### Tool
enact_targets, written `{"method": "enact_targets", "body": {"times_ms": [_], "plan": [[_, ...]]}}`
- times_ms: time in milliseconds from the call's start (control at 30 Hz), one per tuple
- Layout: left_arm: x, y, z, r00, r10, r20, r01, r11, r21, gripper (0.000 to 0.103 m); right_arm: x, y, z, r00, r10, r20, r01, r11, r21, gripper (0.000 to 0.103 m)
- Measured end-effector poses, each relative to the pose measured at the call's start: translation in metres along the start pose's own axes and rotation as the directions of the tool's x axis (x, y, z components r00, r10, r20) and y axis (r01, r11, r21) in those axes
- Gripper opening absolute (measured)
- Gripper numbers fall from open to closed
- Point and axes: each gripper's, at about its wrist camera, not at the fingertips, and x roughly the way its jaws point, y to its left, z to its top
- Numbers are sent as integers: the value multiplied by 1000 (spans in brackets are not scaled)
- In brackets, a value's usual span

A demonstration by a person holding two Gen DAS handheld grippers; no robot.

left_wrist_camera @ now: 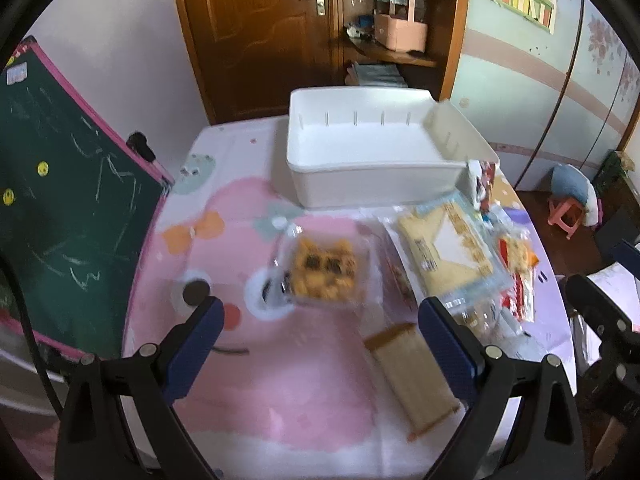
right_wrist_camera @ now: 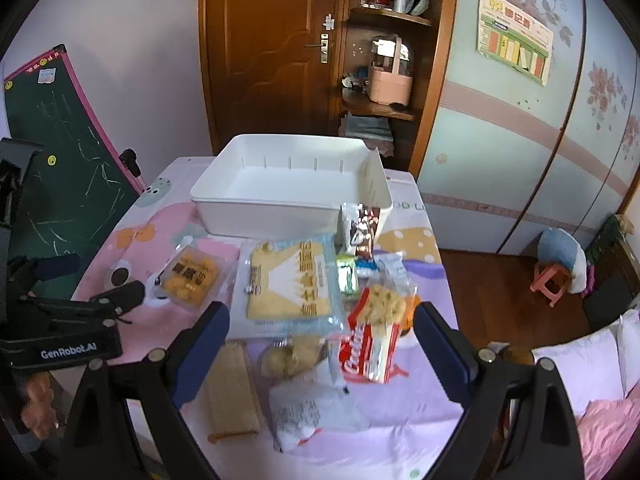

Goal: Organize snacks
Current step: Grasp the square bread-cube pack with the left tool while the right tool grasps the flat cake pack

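An empty white bin [left_wrist_camera: 372, 152] [right_wrist_camera: 288, 184] stands at the far side of the table. In front of it lie snacks: a clear tray of orange biscuits [left_wrist_camera: 324, 272] [right_wrist_camera: 192, 276], a large yellow and blue pack [left_wrist_camera: 448, 248] [right_wrist_camera: 290, 284], a tan wafer pack [left_wrist_camera: 412, 376] [right_wrist_camera: 232, 392], a red and white bag [right_wrist_camera: 376, 336], a clear bag of round cakes [right_wrist_camera: 292, 356] and a brown packet [right_wrist_camera: 362, 232] leaning on the bin. My left gripper [left_wrist_camera: 320, 344] is open above the table, near the biscuit tray. My right gripper [right_wrist_camera: 320, 352] is open above the front snacks.
The table has a pink and lilac cartoon cloth [left_wrist_camera: 280, 400]. A green chalkboard [left_wrist_camera: 60, 184] leans at the left edge. A wooden door [right_wrist_camera: 272, 48] and shelf stand behind. A pink stool [right_wrist_camera: 552, 280] is on the floor to the right.
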Motion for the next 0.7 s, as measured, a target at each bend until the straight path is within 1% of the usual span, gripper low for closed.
{"method": "enact_targets", "body": {"times_ms": [100, 133, 267, 333, 400, 500, 567, 633, 700], "plan": [[0, 10, 14, 999, -30, 35, 30, 1000, -1, 97, 10, -3, 15, 1000, 15, -5, -15, 1000, -11, 94], [1, 13, 19, 999, -23, 44, 23, 1000, -2, 97, 14, -4, 20, 1000, 17, -9, -17, 1000, -16, 94], [11, 24, 35, 998, 14, 62, -14, 1000, -6, 97, 36, -4, 40, 997, 67, -47, -68, 997, -21, 94], [23, 31, 42, 999, 20, 47, -19, 1000, -5, 97, 50, -3, 46, 991, 109, -78, -112, 993, -24, 94], [40, 38, 47, 1000, 18, 18, -18, 1000, -4, 97, 68, -1, 50, 986, 119, -116, -123, 992, -28, 94], [75, 47, 50, 999, 13, -52, -13, 1000, -5, 97, 96, 0, 50, 974, 133, -185, -139, 990, -20, 94], [96, 50, 47, 994, 9, -106, -8, 1000, 5, 97, 114, 0, 47, 962, 151, -226, -158, 987, -11, 94], [116, 51, 43, 988, -6, -152, 8, 1000, 12, 97, 136, 0, 41, 949, 145, -279, -154, 988, -8, 94], [137, 52, 38, 978, -34, -207, 37, 999, 12, 97, 152, 0, 33, 938, 145, -315, -153, 988, -1, 94]]}}
